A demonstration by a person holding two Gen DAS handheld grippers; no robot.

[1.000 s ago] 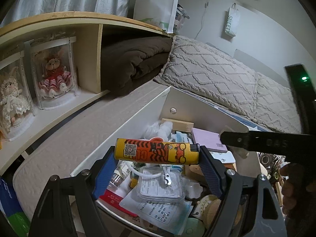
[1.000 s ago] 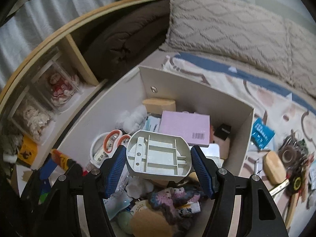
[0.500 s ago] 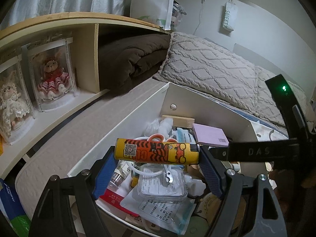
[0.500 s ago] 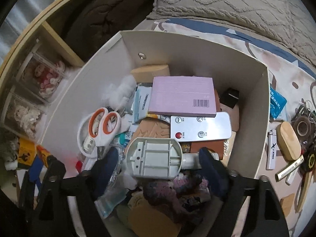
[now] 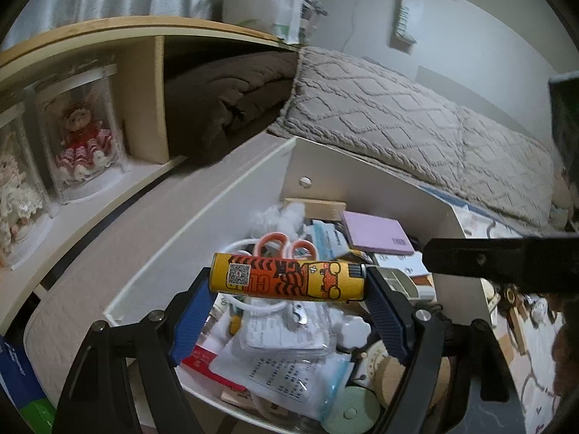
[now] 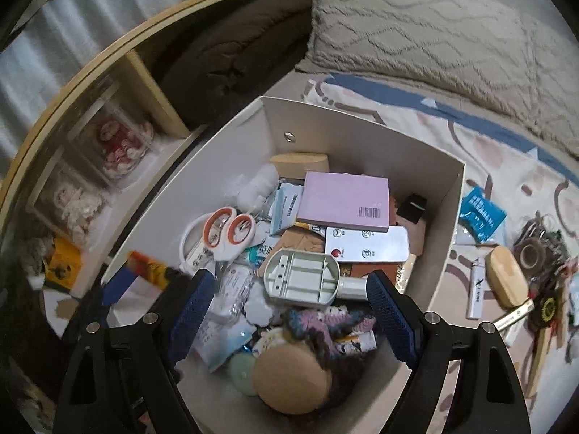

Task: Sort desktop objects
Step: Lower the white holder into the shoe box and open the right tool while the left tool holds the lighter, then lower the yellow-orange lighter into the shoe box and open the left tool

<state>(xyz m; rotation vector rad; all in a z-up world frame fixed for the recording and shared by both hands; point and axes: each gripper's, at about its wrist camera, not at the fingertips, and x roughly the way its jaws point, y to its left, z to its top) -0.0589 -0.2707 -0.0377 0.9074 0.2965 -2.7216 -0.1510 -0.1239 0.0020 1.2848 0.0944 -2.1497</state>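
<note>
My left gripper [image 5: 289, 285] is shut on an orange tiger-print tube [image 5: 287, 277], held crosswise above the near left part of a white storage box [image 5: 365, 177]. The tube also shows in the right wrist view [image 6: 150, 267]. My right gripper [image 6: 287, 298] is open and empty above the box [image 6: 362, 133]. A grey-green plastic tray [image 6: 302, 280] lies in the box between and just beyond its fingers. The box holds orange-handled scissors [image 6: 226, 231], a pink notepad [image 6: 345, 200], a white remote [image 6: 365, 244] and several other small items.
The box sits on a bed with a beige knitted pillow [image 6: 434, 29]. A wooden shelf [image 5: 90, 36] with boxed dolls [image 5: 81, 144] stands at left. Right of the box lie a blue packet [image 6: 481, 213], a white lighter [image 6: 477, 287], a wooden oval piece [image 6: 506, 280] and tape rolls [image 6: 532, 253].
My right gripper opened and let go of the grey-green tray, which now lies in the box. My left gripper still holds the tube, shifted slightly over the box.
</note>
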